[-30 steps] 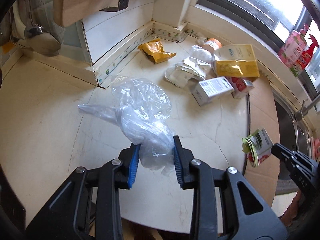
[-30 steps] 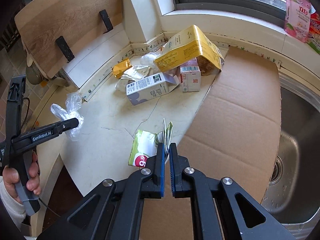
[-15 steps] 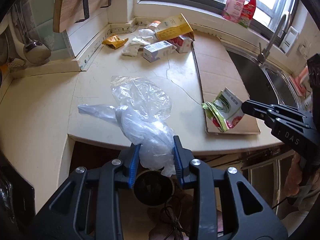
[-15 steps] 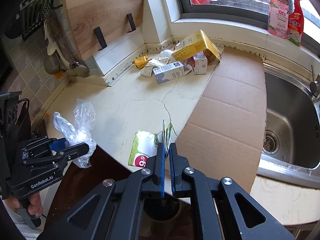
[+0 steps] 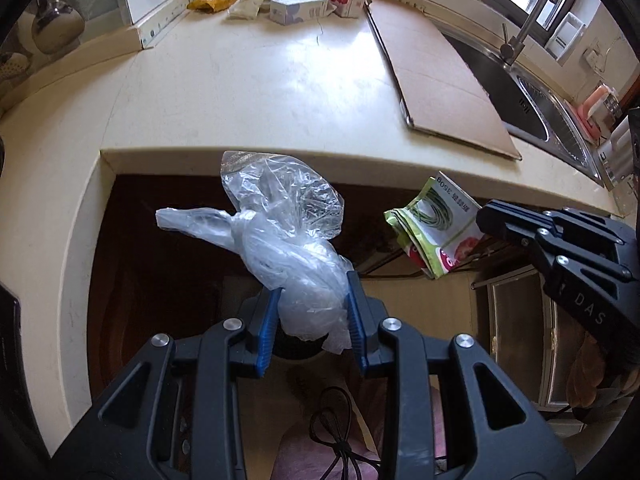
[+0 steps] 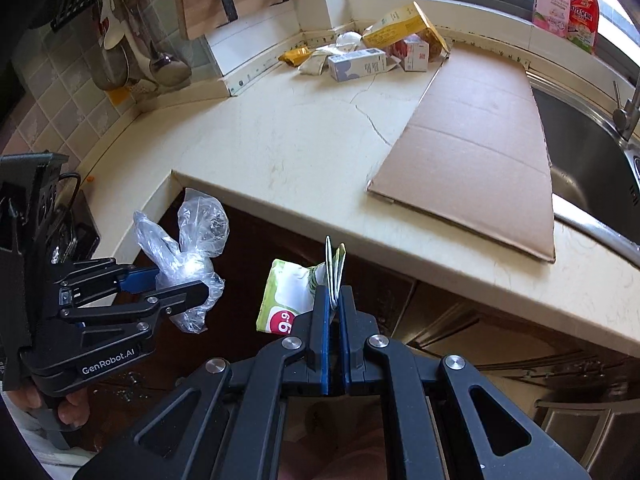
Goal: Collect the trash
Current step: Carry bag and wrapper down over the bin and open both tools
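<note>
My left gripper is shut on a crumpled clear plastic bag, held in the air in front of the counter edge; the bag and left gripper also show at the left of the right wrist view. A green and white snack packet is pinched by its folded edge in my shut right gripper, also off the counter; the packet appears at the right of the left wrist view. A dark round opening lies below the left jaws, mostly hidden.
Several boxes and wrappers lie in the counter's back corner. A flat cardboard sheet covers the counter beside the steel sink. Dark cabinet fronts stand under the cream counter. A black cable lies below.
Both grippers have drawn back from over the counter to in front of its edge and sunk a little, each still holding its item. The pile of trash now lies farther off.
</note>
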Tool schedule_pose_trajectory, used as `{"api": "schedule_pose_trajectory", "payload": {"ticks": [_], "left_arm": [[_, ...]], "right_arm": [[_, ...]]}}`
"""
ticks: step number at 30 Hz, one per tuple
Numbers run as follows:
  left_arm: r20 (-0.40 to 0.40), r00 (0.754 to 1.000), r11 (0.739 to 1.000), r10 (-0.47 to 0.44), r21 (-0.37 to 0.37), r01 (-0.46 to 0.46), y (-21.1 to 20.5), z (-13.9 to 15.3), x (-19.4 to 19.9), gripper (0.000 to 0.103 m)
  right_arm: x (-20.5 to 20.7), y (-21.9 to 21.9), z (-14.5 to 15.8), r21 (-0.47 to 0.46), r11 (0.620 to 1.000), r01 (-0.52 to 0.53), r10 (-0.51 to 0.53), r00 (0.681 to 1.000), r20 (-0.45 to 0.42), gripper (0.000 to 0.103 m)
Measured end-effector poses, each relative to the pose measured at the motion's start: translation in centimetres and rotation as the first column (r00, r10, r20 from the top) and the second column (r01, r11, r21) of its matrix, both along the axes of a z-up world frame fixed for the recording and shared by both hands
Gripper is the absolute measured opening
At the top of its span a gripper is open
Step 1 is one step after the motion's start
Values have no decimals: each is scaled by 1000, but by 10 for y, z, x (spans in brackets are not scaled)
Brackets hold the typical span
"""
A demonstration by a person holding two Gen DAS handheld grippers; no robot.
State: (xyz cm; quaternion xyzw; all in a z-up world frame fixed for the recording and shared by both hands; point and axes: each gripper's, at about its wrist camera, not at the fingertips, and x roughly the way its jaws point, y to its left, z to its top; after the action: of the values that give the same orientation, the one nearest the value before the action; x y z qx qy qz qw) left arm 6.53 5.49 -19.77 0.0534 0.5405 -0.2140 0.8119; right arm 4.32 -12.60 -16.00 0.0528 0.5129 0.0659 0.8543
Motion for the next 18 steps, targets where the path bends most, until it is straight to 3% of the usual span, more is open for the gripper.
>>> {"api": "schedule_pose_trajectory", "payload": {"ticks": [9,18], "left_arm": [[-92,996,999,5,50,0,3,-69,-19,28],[-195,978,993,70,111,-49,4,-176,-29,28]], "right_arm": [[-19,12,-64,-19,1000,14,-16,995,-96,5],[-32,1,-172,29,997,67,-59,973,-225,5]]}}
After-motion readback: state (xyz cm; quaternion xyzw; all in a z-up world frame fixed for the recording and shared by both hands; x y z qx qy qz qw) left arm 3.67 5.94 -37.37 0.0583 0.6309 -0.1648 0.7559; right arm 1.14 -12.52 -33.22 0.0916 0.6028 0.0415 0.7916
